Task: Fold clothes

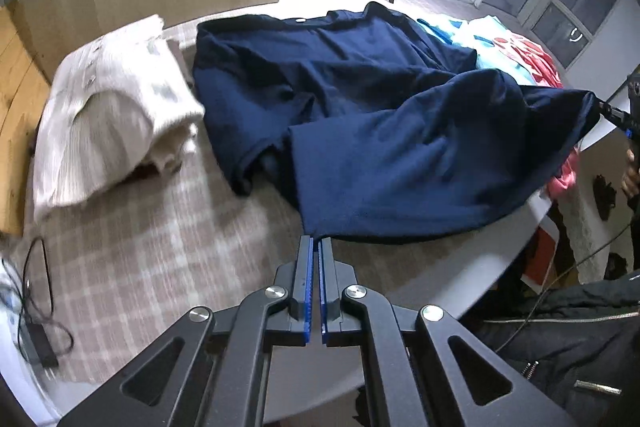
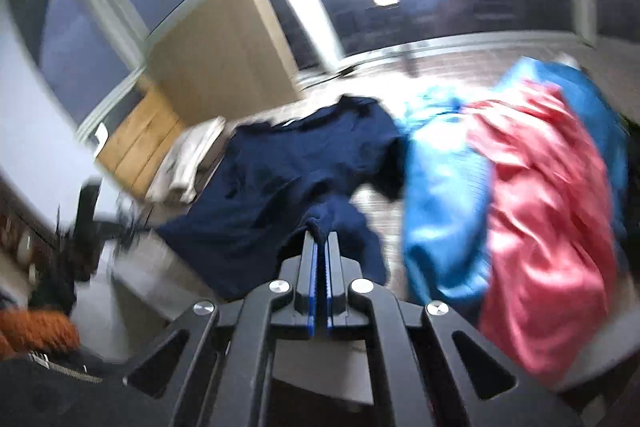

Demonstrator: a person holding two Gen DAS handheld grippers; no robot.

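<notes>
Our left tongs [image 1: 317,241] are pinched together on the near hem corner of the navy shirt [image 1: 360,115], their blue ribbed pads nearly touching with a thin fold of cloth between them. Our right tongs [image 2: 321,235] are likewise clamped on a bunched corner of the same shirt [image 2: 288,179]; from the left wrist view that corner is drawn out taut past the bench's right edge.

The shirt is soft, matte knit, lying collar away from us on a beige plaid cloth [image 1: 132,259] that covers the bench [image 1: 472,267]. Its lower half is doubled over and rumpled, with one short sleeve sticking out on the left.

Just left of the shirt sits a folded cream ribbed garment [image 1: 112,115], thick and rounded, its edge close to the sleeve. To the right, touching the shirt, is a loose heap: a turquoise garment [image 2: 444,211] and a shiny coral-pink garment [image 2: 552,227], both blurred.

A black cable with an adapter [image 1: 36,327] lies at the near left edge. The bench's pale rounded rim curves in front of us, and the plaid strip between tongs and shirt is bare.
</notes>
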